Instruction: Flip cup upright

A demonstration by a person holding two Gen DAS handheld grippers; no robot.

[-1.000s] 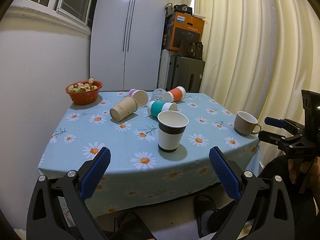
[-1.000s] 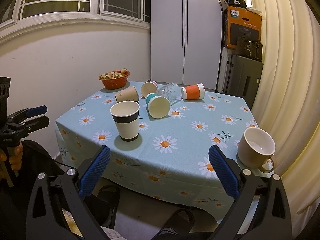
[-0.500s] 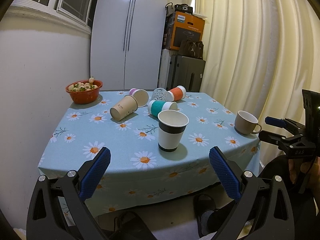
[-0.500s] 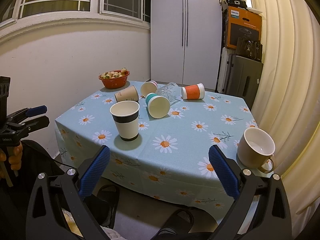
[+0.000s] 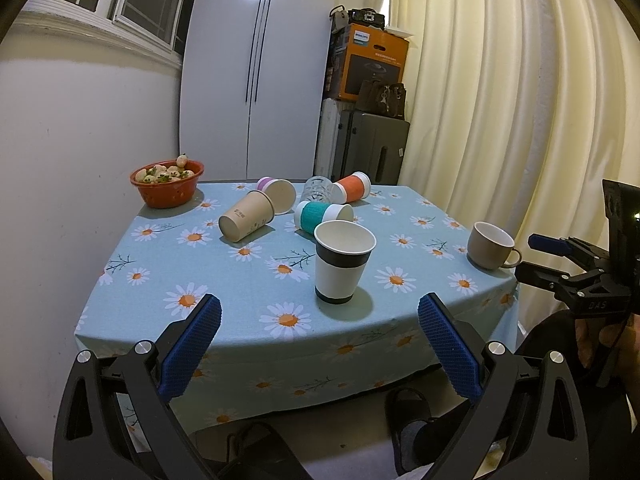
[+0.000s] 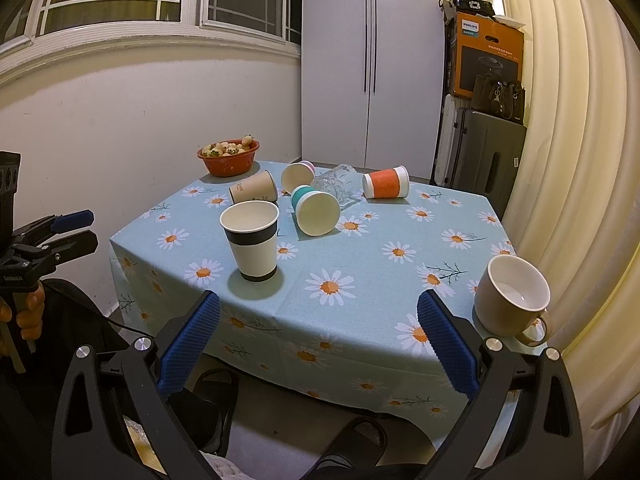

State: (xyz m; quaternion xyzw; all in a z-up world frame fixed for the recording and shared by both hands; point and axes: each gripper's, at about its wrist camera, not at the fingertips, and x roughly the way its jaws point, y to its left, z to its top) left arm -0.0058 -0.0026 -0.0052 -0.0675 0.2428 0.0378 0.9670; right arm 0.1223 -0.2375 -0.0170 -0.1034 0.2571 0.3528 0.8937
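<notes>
Warm, yellowish indoor light fills the room, fairly bright and even. It seems to fall from above: the upright white paper cup with a black band [image 5: 344,266] drops a soft, short shadow on the daisy-print blue bench cloth [image 5: 224,280] right at its base. The tall white cabinet doors [image 5: 256,68] behind the cup carry a pale sheen. Both views bend hard at the edges, curving the cream curtain [image 6: 576,140], with black corners. Focus is sharp throughout.
</notes>
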